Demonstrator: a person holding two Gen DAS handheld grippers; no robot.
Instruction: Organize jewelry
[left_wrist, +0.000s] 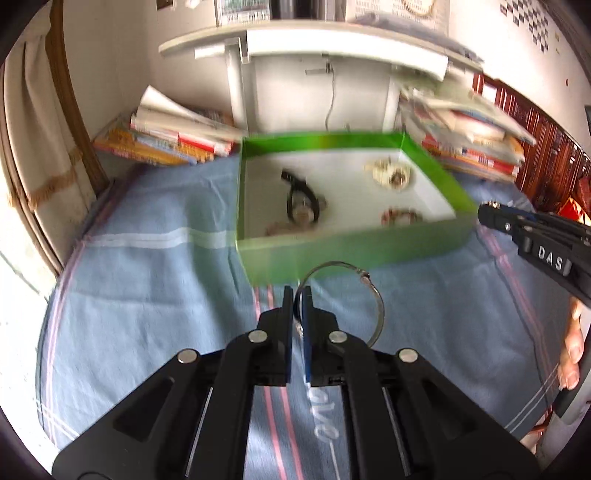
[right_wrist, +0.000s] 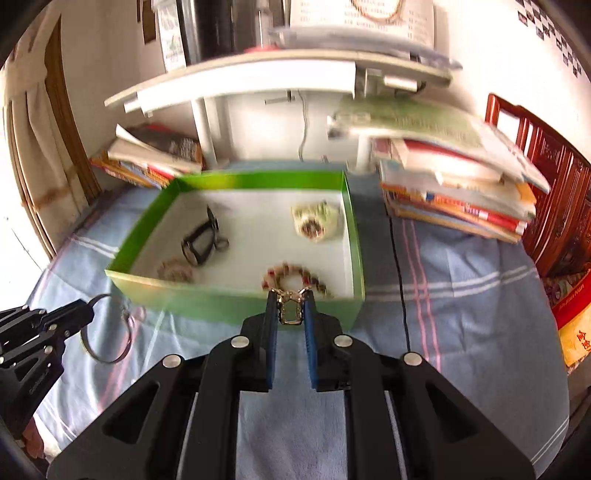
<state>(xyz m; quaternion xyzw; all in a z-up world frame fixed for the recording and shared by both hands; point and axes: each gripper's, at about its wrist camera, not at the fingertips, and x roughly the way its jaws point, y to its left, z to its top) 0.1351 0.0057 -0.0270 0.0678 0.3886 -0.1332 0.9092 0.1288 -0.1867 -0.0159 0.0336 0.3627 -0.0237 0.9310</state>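
A green box (left_wrist: 343, 247) with a white floor stands on the blue cloth and holds several pieces: a black strap piece (left_wrist: 301, 197), a pale beaded bracelet (left_wrist: 389, 173) and a reddish bead bracelet (left_wrist: 400, 217). My left gripper (left_wrist: 298, 295) is shut on a thin silver bangle (left_wrist: 373, 295), lifted above the cloth in front of the box. My right gripper (right_wrist: 290, 301) is shut on a small gold-coloured chain piece (right_wrist: 291, 310), held just before the box's near wall (right_wrist: 236, 302). The left gripper (right_wrist: 90, 308) with the bangle (right_wrist: 110, 354) shows at the left of the right wrist view.
Stacks of books (left_wrist: 173, 138) lie behind the box on the left and more books (right_wrist: 454, 199) on the right. A white desk (left_wrist: 314, 48) stands behind. A red wooden chair (right_wrist: 546, 192) is at the far right. A dark cable (right_wrist: 400, 266) crosses the cloth.
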